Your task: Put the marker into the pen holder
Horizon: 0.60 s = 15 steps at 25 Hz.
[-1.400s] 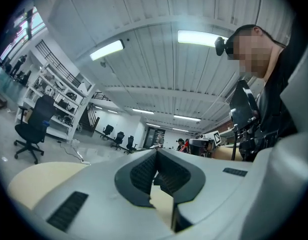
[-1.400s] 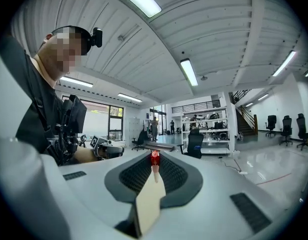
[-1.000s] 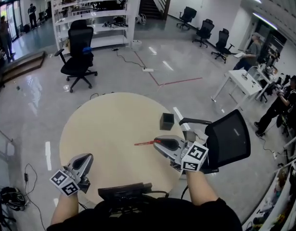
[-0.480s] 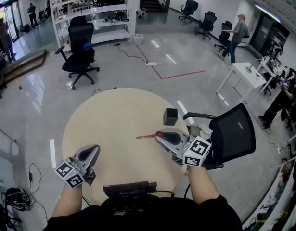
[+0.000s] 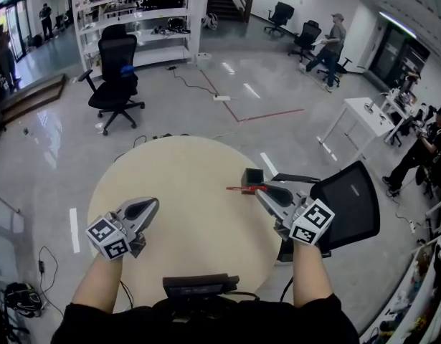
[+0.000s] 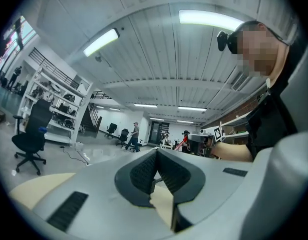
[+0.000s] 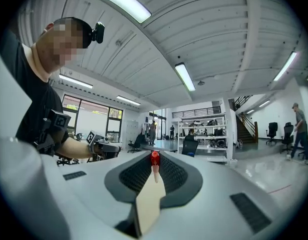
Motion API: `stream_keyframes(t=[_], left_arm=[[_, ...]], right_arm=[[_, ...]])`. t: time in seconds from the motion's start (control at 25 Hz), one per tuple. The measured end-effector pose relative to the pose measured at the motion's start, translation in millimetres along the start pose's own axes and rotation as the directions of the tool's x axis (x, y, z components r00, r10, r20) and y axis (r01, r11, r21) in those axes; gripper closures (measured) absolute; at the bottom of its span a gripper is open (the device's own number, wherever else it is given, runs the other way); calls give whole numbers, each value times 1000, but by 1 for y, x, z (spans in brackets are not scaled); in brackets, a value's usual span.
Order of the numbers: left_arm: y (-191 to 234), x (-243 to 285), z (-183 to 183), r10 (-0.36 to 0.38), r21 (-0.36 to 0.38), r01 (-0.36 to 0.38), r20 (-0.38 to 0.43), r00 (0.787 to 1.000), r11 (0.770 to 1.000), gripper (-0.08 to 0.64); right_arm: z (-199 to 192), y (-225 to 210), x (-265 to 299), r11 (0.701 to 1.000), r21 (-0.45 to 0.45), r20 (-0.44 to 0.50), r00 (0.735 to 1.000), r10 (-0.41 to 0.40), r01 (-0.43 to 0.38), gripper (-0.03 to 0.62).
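A red marker (image 5: 241, 189) lies level in my right gripper (image 5: 257, 188), which is shut on its rear end, the tip pointing left. In the right gripper view the marker (image 7: 155, 163) stands pinched between the two dark pads. The pen holder (image 5: 252, 177), a small black open cube, sits on the round beige table (image 5: 184, 170) just behind the marker and the gripper's nose. My left gripper (image 5: 150, 205) hovers over the table's left front, shut with nothing in it. The left gripper view shows the closed pads (image 6: 143, 171) and, far off, the right gripper (image 6: 200, 140).
A black office chair (image 5: 347, 205) stands tight against the table's right edge. Another black chair (image 5: 116, 74) and white shelves (image 5: 134, 20) are farther back on the glossy floor. A dark device (image 5: 200, 287) sits at the table's near edge. People walk in the far right background.
My right gripper has carried the marker forward and to the right, up to the pen holder. The left gripper has shifted slightly forward and right.
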<state>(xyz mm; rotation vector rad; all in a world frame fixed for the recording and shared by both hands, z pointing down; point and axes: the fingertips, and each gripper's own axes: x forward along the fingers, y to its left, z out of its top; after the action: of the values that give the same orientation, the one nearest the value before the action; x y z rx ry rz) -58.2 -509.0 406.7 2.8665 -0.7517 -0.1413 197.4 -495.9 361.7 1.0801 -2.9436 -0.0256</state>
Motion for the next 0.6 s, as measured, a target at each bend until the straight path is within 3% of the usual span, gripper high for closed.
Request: stream_keyframes(t=[0.36, 0.6], left_arm=[[15, 101, -16, -76, 40, 78, -53, 996, 996, 566], [25, 163, -50, -109, -39, 106, -71, 992, 994, 566]], right_arm=[[-7, -89, -16, 991, -32, 2, 991, -131, 131, 545], [-33, -148, -25, 980, -37, -42, 979, -199, 198, 545]])
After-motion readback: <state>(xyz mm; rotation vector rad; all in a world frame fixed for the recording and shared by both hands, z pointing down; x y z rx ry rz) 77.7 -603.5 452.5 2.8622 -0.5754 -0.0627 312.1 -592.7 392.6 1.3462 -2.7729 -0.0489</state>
